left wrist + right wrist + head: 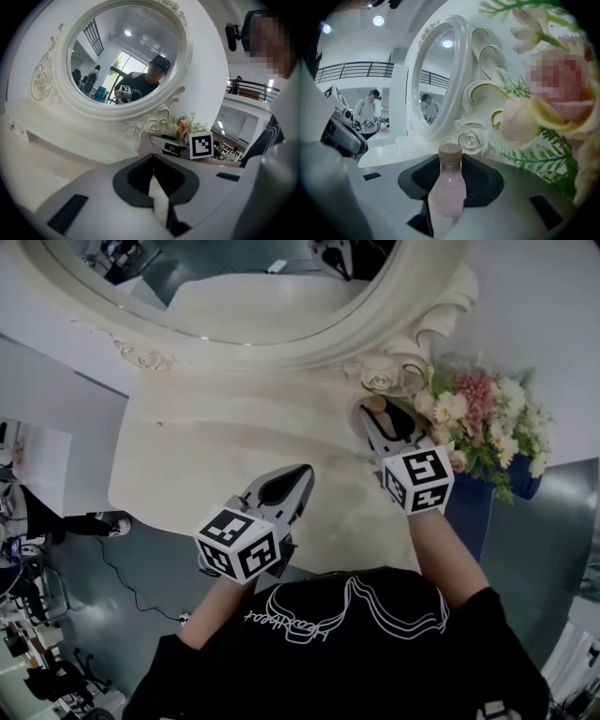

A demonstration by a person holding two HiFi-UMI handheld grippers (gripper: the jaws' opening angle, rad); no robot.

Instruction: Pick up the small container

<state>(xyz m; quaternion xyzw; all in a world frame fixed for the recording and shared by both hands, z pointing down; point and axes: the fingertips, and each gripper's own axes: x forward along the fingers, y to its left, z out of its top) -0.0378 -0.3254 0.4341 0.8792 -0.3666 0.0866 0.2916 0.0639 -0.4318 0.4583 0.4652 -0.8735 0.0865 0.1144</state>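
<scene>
The small container (447, 190) is a pale pink bottle with a tan cap, standing upright between the jaws of my right gripper (450, 161). Both jaws lie against its sides, so the gripper is shut on it. From the head view only its tan cap (378, 404) shows at the tip of the right gripper (377, 413), close to the mirror's carved rose (380, 379). My left gripper (302, 471) hovers over the cream tabletop (187, 456), shut and empty; its jaws meet in the left gripper view (153, 158).
A large oval mirror (234, 296) in a carved cream frame stands at the back of the table. A flower bouquet (483, 427) in a blue vase (522, 479) sits right beside the right gripper. The table's front edge runs below the left gripper.
</scene>
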